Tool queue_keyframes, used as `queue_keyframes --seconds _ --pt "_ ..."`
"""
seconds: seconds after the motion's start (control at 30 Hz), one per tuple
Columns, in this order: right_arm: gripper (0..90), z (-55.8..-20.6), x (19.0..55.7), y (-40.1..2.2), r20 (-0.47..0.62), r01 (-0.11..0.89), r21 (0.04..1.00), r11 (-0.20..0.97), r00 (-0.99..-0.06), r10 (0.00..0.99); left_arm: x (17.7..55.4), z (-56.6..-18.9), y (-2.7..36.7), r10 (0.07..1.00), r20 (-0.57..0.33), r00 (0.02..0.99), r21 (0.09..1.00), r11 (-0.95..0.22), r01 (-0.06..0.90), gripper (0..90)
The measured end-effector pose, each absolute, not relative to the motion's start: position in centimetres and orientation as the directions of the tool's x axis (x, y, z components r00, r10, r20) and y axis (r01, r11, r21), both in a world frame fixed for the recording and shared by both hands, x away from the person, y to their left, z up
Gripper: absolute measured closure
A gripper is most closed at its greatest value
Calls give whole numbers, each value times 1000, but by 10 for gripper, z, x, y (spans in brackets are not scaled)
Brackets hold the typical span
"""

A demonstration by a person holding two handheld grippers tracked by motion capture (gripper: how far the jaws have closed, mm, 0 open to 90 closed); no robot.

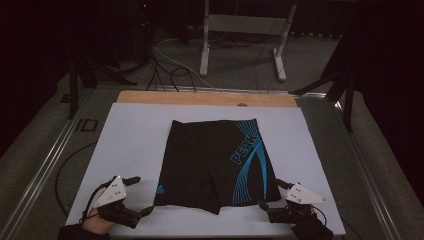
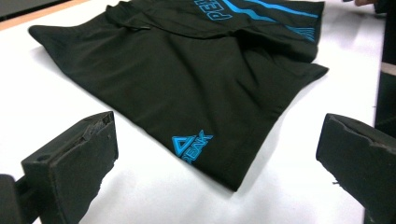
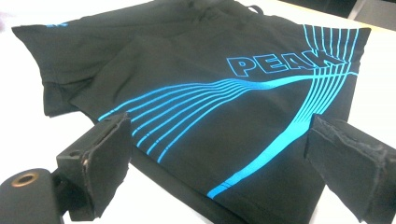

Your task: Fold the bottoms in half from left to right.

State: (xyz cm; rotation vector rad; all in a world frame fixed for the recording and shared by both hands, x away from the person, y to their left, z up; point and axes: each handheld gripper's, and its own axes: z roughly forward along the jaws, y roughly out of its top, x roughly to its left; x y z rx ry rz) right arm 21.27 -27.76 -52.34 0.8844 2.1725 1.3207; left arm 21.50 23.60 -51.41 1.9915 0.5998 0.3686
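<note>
black shorts (image 1: 212, 162) flat, blue peak print

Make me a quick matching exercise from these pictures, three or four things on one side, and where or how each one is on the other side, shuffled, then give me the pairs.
Things:
1. shorts
2. left gripper
3. right gripper
4. wooden strip

Places or states:
A. open, by the leg hem with the blue stripes
B. along the far edge of the white board
C. flat on the middle of the board, waistband away from the person
D. open, by the leg hem with the small triangle logo

Pairs: 1-C, 2-D, 3-A, 4-B
</note>
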Motion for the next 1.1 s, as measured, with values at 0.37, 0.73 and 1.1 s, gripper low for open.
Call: queue_keyframes --seconds 0.37,0.73,1.1 --pt "82 -524 213 -277 -39 301 885 355 -711 702 215 -510 237 521 -31 853 892 -371 259 5" --pt "84 -519 208 -276 -61 293 878 378 -715 696 217 -505 227 492 -54 869 865 -412 286 5" --pt "84 -504 203 -273 -58 280 881 380 -734 676 215 -498 218 453 -63 889 835 -464 296 5"
